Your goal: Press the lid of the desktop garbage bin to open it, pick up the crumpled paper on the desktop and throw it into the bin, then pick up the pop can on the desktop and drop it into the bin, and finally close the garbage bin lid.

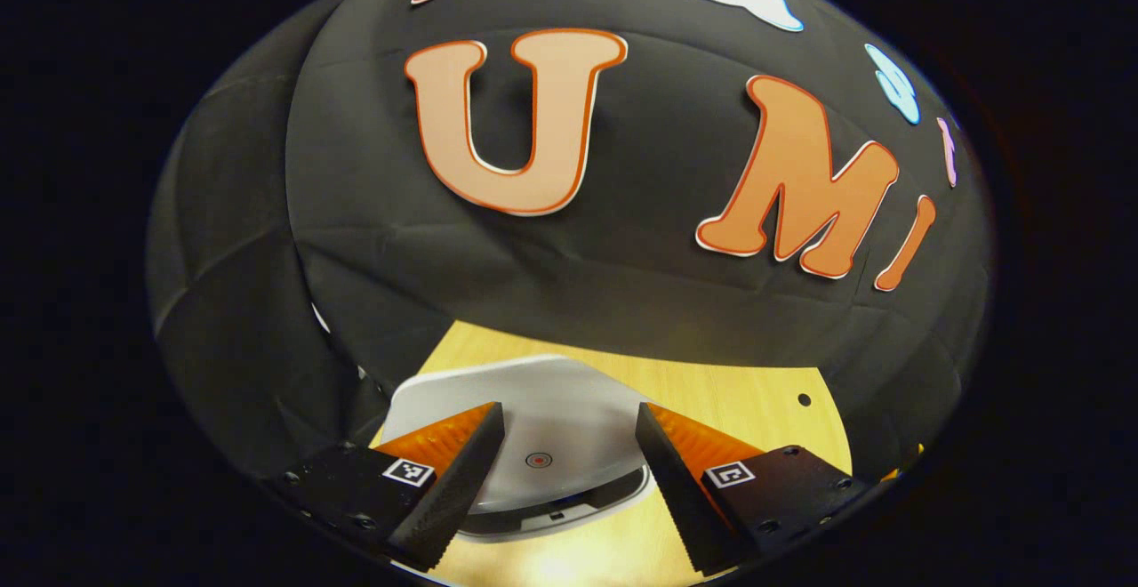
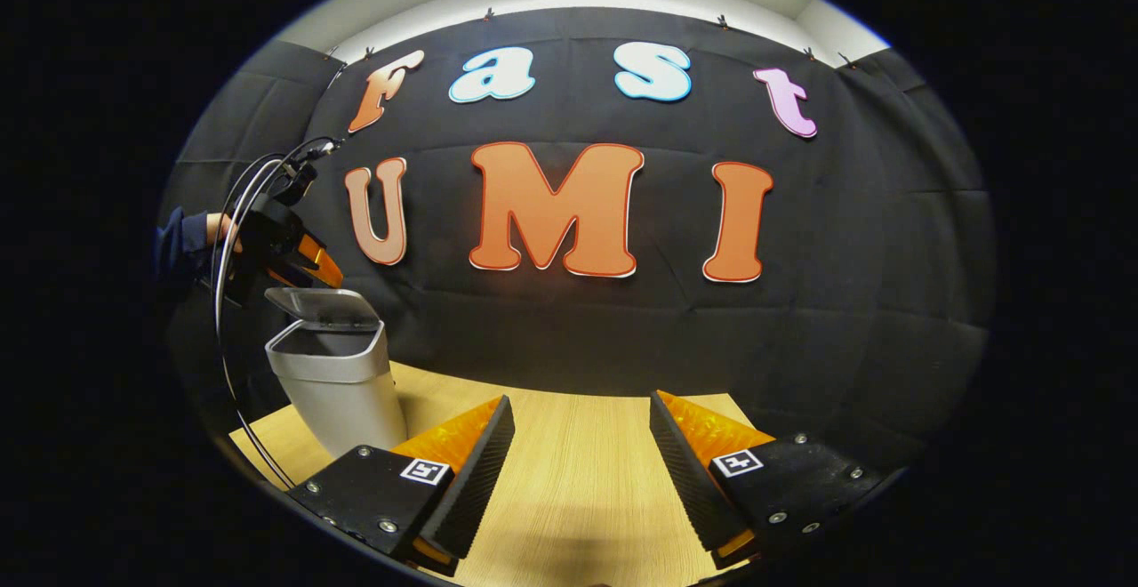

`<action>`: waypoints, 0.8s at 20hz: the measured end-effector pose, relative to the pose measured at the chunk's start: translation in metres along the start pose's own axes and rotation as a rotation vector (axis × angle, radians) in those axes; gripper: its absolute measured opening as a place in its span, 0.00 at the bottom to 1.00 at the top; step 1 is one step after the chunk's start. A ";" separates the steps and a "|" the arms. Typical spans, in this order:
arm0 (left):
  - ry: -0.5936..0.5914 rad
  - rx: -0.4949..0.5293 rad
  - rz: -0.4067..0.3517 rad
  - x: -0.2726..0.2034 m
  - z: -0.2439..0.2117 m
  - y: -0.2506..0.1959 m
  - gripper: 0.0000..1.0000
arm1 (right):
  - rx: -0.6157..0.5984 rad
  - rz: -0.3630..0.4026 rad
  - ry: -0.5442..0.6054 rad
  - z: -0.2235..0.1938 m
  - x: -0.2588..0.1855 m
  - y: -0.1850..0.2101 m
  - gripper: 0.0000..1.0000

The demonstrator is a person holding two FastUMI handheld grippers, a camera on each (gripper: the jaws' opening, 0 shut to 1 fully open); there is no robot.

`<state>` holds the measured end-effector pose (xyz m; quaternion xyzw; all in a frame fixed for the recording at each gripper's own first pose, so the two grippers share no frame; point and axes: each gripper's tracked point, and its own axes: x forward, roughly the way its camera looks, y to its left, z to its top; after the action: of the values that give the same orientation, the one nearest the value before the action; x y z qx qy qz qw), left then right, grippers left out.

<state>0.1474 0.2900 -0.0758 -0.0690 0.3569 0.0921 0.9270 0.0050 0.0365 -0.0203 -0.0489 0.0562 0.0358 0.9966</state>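
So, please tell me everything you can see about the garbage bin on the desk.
The garbage bin is a small grey container that looks like plastic, narrowing toward its base, standing upright on the wooden desk near the booth's black wall. Its lid is partly raised, leaving a dark gap above the rim. The lid is pale, with a small round red mark. The left gripper hovers open above it.
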 end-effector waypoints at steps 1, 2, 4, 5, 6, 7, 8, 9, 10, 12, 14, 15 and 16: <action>0.030 -0.005 -0.002 0.000 -0.009 0.000 0.94 | 0.003 0.004 0.000 -0.001 0.001 -0.001 0.92; 0.068 -0.008 -0.005 0.000 -0.018 0.002 0.95 | 0.008 0.006 0.001 -0.001 0.001 -0.001 0.91; 0.118 0.007 0.004 0.002 -0.035 0.004 0.95 | 0.018 0.013 0.003 -0.003 0.003 -0.003 0.92; 0.135 0.014 0.009 0.003 -0.039 0.003 0.95 | 0.020 0.015 0.002 -0.003 0.003 -0.003 0.92; 0.169 0.022 0.016 0.007 -0.048 0.001 0.95 | 0.022 0.020 0.002 -0.004 0.004 -0.003 0.92; 0.206 0.025 0.021 0.009 -0.057 0.001 0.95 | 0.021 0.021 0.002 -0.005 0.005 -0.003 0.92; 0.255 0.020 0.024 0.010 -0.068 0.002 0.95 | 0.022 0.025 0.002 -0.005 0.005 -0.003 0.92; 0.314 0.017 0.024 0.009 -0.080 0.002 0.95 | 0.022 0.025 0.002 -0.006 0.005 -0.005 0.91; 0.369 0.016 0.037 0.009 -0.093 0.006 0.96 | 0.024 0.027 0.002 -0.007 0.006 -0.006 0.91; 0.373 0.083 0.096 0.015 -0.092 0.014 0.97 | 0.030 0.031 0.003 -0.008 0.006 -0.009 0.92; 0.393 0.135 0.096 0.016 -0.101 0.014 0.95 | 0.034 0.032 0.007 -0.010 0.008 -0.011 0.92; 0.397 0.162 0.104 0.015 -0.104 0.016 0.98 | 0.037 0.036 0.008 -0.011 0.010 -0.012 0.92; 0.387 0.201 0.111 0.016 -0.105 0.016 1.00 | 0.039 0.037 0.010 -0.012 0.011 -0.013 0.92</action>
<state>0.0871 0.2874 -0.1646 0.0270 0.5385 0.0918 0.8372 0.0157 0.0233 -0.0322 -0.0288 0.0626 0.0527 0.9962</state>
